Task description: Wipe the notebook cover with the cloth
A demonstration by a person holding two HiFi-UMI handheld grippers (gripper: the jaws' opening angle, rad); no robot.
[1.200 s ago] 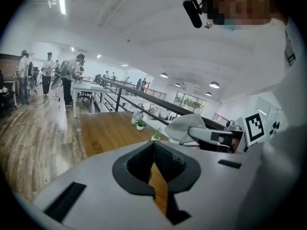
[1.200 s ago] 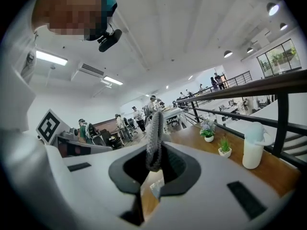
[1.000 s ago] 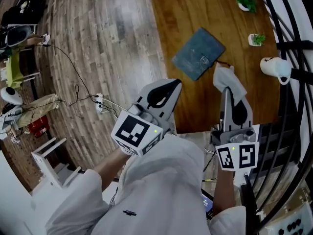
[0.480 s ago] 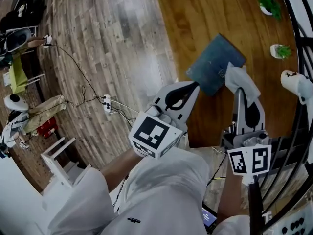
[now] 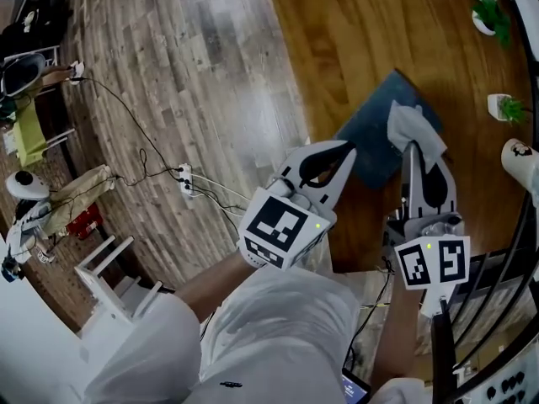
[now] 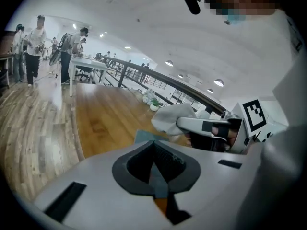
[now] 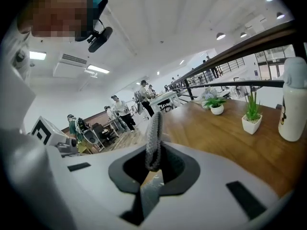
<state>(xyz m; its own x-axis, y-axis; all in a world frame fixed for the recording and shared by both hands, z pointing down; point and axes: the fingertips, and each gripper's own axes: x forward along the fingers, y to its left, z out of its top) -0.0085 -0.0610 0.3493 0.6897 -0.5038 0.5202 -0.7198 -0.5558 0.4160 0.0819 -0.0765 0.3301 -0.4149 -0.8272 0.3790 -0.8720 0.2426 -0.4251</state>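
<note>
Notebook (image 5: 373, 126), dark blue-grey cover, flat on wooden table (image 5: 354, 32) near its edge. Cloth (image 5: 410, 129), pale grey, draped over the notebook's right part and pinched between the closed jaws of the right gripper (image 5: 417, 151). Left gripper (image 5: 345, 151), jaws pressed together with nothing between them, tips by the notebook's near edge. Potted plant (image 5: 505, 108) and white bottle (image 5: 524, 160), further right on the table.

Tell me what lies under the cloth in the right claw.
In the head view the cloth, pinched in the right claw, overlaps the right part of the dark notebook on the wooden table. The cover beneath it is hidden; contact cannot be told.
</note>
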